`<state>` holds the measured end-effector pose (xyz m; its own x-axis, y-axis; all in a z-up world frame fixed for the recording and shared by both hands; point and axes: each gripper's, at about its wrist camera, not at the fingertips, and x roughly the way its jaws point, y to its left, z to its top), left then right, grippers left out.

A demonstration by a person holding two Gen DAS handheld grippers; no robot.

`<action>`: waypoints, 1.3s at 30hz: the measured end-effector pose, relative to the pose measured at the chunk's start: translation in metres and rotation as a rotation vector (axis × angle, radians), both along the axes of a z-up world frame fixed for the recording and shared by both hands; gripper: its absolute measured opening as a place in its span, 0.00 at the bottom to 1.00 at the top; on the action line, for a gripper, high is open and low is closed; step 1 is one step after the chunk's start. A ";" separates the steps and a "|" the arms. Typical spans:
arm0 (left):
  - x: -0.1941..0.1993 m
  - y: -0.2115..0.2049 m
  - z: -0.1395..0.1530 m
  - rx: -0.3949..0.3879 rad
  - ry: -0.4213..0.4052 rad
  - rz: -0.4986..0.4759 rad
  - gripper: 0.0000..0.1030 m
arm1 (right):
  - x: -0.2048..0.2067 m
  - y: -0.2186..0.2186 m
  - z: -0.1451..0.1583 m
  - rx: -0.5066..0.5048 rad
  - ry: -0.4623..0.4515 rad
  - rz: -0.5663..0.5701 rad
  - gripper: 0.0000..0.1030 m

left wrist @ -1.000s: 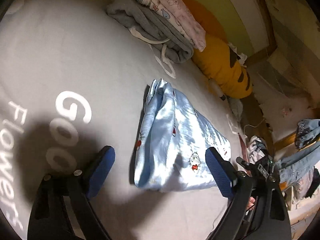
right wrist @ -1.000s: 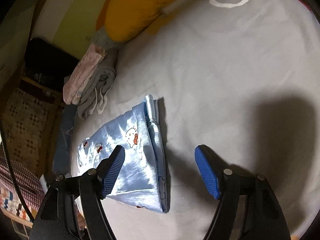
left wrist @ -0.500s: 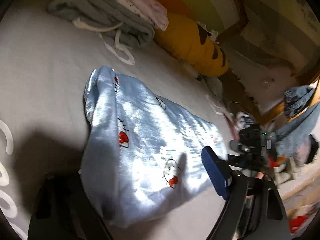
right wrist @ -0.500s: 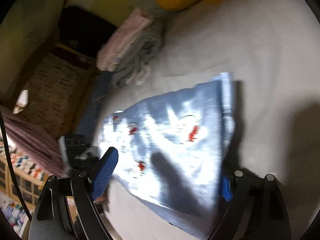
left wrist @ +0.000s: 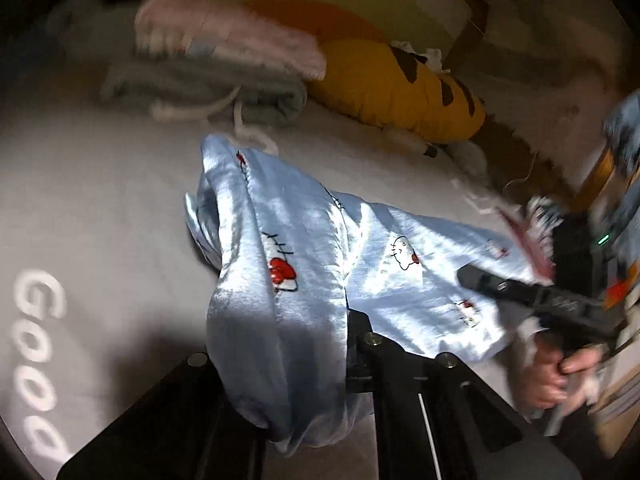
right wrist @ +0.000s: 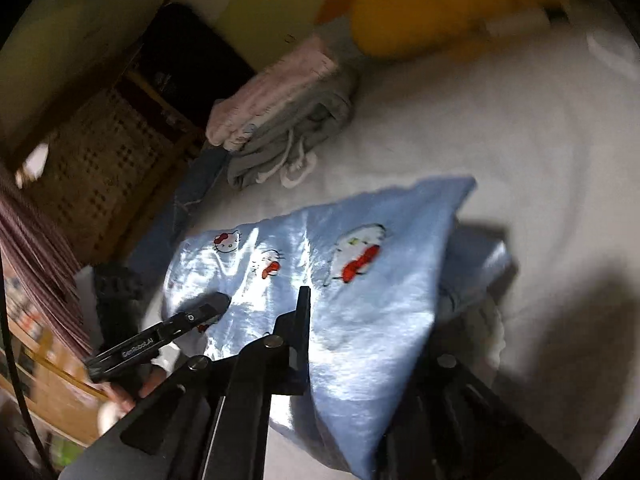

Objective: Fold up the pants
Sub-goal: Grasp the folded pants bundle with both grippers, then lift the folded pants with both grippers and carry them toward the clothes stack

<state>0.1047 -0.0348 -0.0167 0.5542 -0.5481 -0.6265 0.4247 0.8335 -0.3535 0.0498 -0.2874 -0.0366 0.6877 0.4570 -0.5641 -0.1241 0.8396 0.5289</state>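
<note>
Light blue satin pants point(left wrist: 288, 240) with a cartoon cat print lie folded on the grey bed sheet point(left wrist: 100, 200). My left gripper point(left wrist: 320, 340) is closing on their near corner; the cloth bunches between the jaws and drapes over the fingers, hiding the tips. In the right wrist view the pants point(right wrist: 360, 272) hang the same way over my right gripper point(right wrist: 372, 332), which is closing on the other near corner. Each view shows the other gripper pinching the cloth's edge: the right one point(left wrist: 468, 276) with a hand point(left wrist: 548, 372) under it, the left one point(right wrist: 216, 304).
A stack of folded grey and pink clothes point(left wrist: 224, 64) sits at the back of the bed, with a yellow plush pillow point(left wrist: 392, 84) beside it. White lettering point(left wrist: 40, 312) marks the sheet. Denim clothes point(left wrist: 624, 128) and clutter lie past the bed's edge, and a wicker cabinet point(right wrist: 100, 148).
Both grippers went from open above the sheet to straddling the pants' near edge, then closed on the cloth. The near edge has risen off the bed and both views have rolled.
</note>
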 end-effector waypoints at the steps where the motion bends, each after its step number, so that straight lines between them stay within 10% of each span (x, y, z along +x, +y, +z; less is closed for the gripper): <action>1: -0.006 -0.003 0.005 0.033 -0.038 0.013 0.07 | -0.003 0.003 0.004 -0.023 -0.017 0.000 0.08; 9: -0.040 -0.009 0.035 0.139 -0.263 0.062 0.07 | -0.034 0.041 0.034 -0.246 -0.181 -0.019 0.08; 16: -0.041 0.002 0.041 0.110 -0.191 0.063 0.07 | -0.038 0.046 0.038 -0.243 -0.175 0.002 0.08; 23: -0.034 0.008 0.031 0.114 -0.034 0.041 0.14 | -0.014 0.035 0.010 -0.197 0.073 0.027 0.09; 27: -0.030 0.013 0.025 0.108 0.017 0.035 0.50 | -0.012 0.012 -0.002 -0.126 0.171 -0.043 0.67; 35: 0.016 0.055 -0.025 -0.273 0.390 0.007 0.59 | -0.006 -0.047 -0.035 0.294 0.284 -0.033 0.69; 39: 0.025 0.062 -0.033 -0.444 0.449 -0.051 0.57 | 0.003 -0.040 -0.037 0.321 0.276 0.035 0.69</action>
